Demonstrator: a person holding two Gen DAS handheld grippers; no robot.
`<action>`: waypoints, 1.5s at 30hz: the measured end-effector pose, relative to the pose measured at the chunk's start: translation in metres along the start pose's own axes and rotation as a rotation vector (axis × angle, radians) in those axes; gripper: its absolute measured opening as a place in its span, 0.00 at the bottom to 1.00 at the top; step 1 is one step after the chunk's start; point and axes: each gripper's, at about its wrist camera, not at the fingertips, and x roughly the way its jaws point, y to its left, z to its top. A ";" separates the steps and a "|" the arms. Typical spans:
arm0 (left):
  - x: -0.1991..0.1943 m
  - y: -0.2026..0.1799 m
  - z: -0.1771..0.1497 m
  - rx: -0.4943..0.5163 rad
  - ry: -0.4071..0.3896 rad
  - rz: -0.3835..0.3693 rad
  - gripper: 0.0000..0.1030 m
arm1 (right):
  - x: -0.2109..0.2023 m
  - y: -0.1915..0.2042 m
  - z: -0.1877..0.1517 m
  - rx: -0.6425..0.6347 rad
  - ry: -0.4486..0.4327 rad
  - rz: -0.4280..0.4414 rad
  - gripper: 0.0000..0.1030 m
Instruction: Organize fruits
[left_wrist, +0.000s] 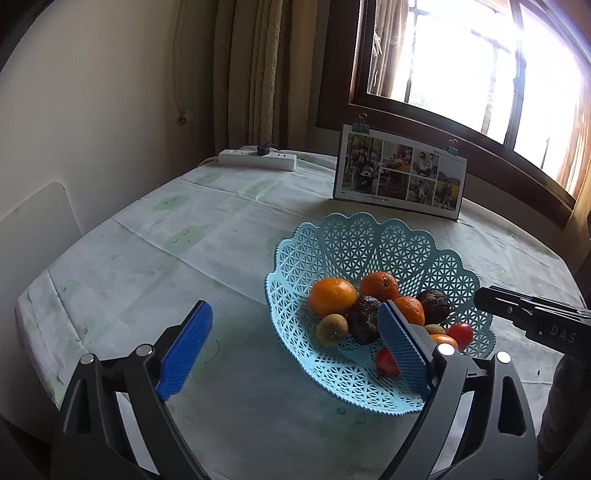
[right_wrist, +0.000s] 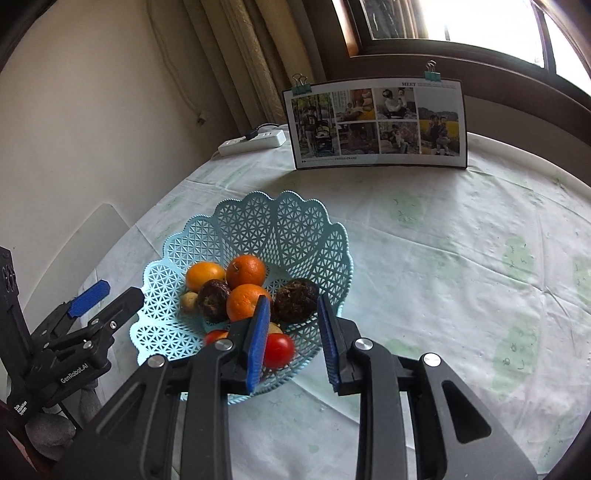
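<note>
Blue pads stand apart and empty on both my right gripper (right_wrist: 291, 332) and left gripper (left_wrist: 291, 347). Fruits sit piled inside the basket (right_wrist: 258, 221); just before its near rim, I'd lower over the tomato (right_wrist: 279, 350), closing gently.

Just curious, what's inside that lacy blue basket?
The basket holds three oranges, two dark wrinkled fruits, a kiwi and small red tomatoes. The right gripper covers part of the pile, so more may be hidden.
</note>
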 end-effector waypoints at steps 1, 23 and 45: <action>0.000 -0.001 0.000 0.007 -0.005 0.010 0.91 | 0.000 -0.001 -0.001 0.000 -0.001 0.003 0.27; -0.015 -0.019 -0.008 0.063 -0.022 0.091 0.97 | -0.022 -0.003 -0.024 -0.059 -0.028 0.014 0.75; -0.025 -0.034 -0.006 0.107 -0.060 0.146 0.97 | -0.032 0.007 -0.030 -0.143 -0.098 -0.037 0.93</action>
